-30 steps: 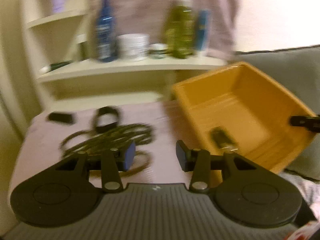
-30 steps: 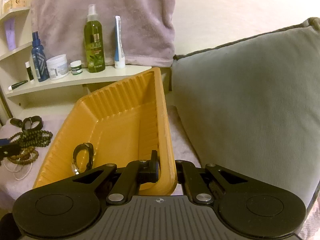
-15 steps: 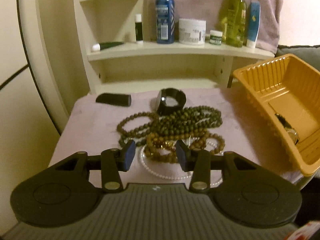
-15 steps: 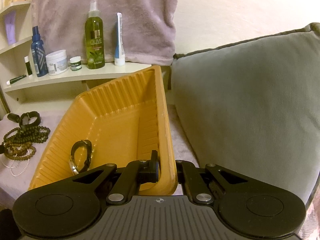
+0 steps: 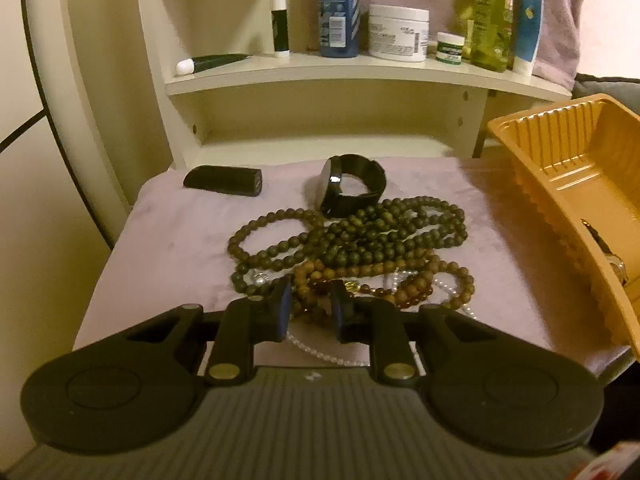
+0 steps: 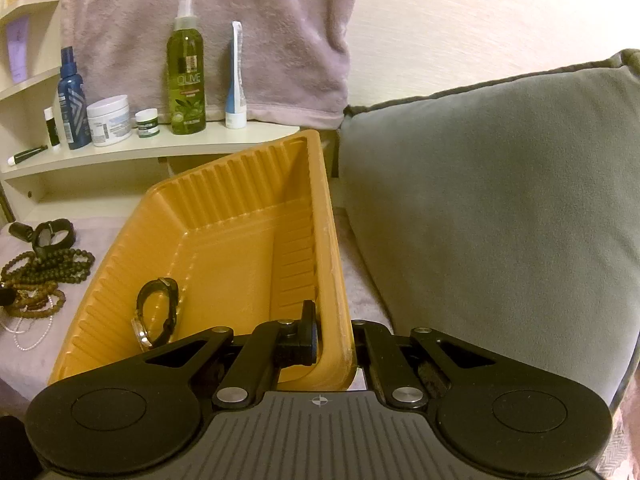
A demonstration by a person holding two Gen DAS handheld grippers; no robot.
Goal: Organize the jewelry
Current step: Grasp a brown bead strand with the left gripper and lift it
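A heap of jewelry lies on a mauve cloth [image 5: 168,248]: dark green bead strands [image 5: 380,232], a brown bead bracelet [image 5: 424,284], a thin pearl strand [image 5: 320,354] and a black watch [image 5: 352,190]. My left gripper [image 5: 310,304] is low over the heap's near edge, its jaws closing with brown beads filling the narrow gap between them. My right gripper [image 6: 336,336] is shut on the near right wall of the orange tray [image 6: 224,216], which is tilted. A watch [image 6: 158,312] lies inside the tray.
A small black case [image 5: 224,180] lies at the cloth's far left. Behind it, a cream shelf [image 5: 360,68] carries bottles and jars under a hanging towel [image 6: 240,20]. A grey cushion [image 6: 500,200] stands close on the tray's right.
My left gripper swung from the tray over to the jewelry heap, sank onto it, and its jaws narrowed around brown beads. The right gripper and tray kept still.
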